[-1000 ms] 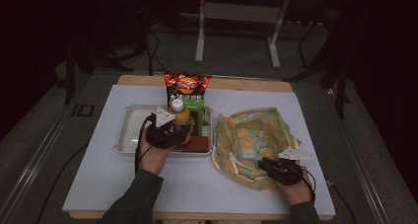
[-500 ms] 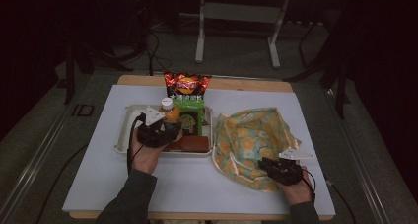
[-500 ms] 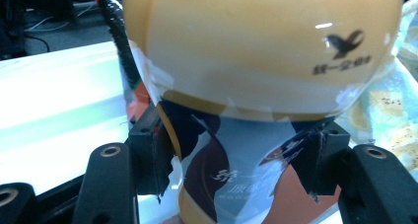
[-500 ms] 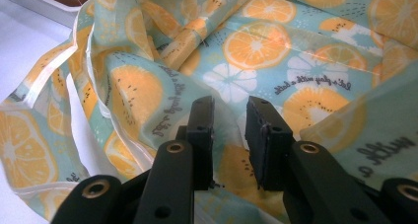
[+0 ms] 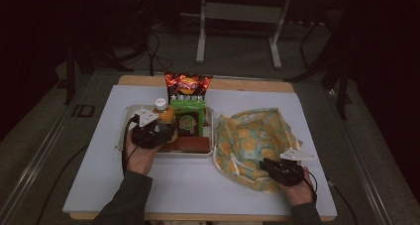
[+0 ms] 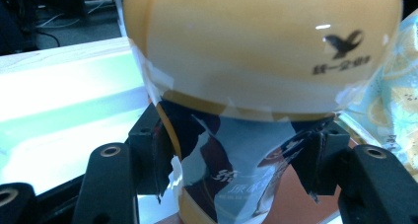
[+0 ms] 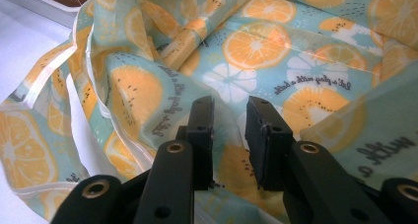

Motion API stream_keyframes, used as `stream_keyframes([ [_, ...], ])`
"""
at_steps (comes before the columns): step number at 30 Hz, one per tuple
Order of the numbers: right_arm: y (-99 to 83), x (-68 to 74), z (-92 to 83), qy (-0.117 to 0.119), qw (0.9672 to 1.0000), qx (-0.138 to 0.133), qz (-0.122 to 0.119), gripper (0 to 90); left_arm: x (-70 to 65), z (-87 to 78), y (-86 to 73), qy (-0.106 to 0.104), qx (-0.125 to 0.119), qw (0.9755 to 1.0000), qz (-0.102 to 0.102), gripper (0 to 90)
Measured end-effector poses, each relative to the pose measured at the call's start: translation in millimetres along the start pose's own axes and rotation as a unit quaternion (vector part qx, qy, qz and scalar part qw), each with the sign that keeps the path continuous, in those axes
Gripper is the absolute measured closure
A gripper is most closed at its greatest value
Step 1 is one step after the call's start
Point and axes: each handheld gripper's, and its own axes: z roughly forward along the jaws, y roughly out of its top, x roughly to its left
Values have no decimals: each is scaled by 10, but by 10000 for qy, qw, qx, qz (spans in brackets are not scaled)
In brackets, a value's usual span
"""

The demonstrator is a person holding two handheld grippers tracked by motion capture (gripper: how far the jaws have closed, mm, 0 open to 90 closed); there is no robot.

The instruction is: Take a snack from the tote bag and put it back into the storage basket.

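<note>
Orange bottle [image 6: 261,51], glossy, rigid and likely slippery, sits clamped at its labelled waist by the left gripper [image 6: 236,169] over the tray's [image 5: 124,136] left edge.

Orange juice bottle [image 6: 256,61]: plump, yellow-orange, pale cap, dark and light-blue label around the lower body with a small bird logo above it; upright in the metal tray [image 5: 124,136], at its left part, just beside a green packet [image 5: 188,117]. Cloth bag [image 7: 296,51]: pale teal with orange-slice print and cream edging, crumpled, mouth open, flat on the white table [image 5: 198,185] right of the tray.
</note>
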Motion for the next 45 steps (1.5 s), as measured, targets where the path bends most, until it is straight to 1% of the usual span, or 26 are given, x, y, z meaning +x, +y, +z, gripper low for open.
stream_keyframes([
  [13, 1, 0, -2, 1, 10000, -6, -3, 728, 83, -54, -31, 50, -8, 10000, -11, 399],
  [20, 0, 1, 1, -2, 10000, -1, -10, 728, 142, -88, -41, 87, -32, 9999, -70, 398],
  [25, 0, 0, 0, -1, 10000, -1, -3, 728, 183, -121, -58, 113, -21, 9999, -47, 398],
  [38, 1, 1, 1, 2, 10000, -4, -9, 728, 305, -197, -102, 215, -39, 9996, -155, 398],
  [40, 0, -1, -1, 0, 10000, 1, -4, 728, 340, -223, -109, 252, -48, 9995, -184, 398],
  [45, 0, 0, 2, -1, 10000, 6, -11, 728, 380, -243, -135, 303, -51, 9993, -232, 398],
])
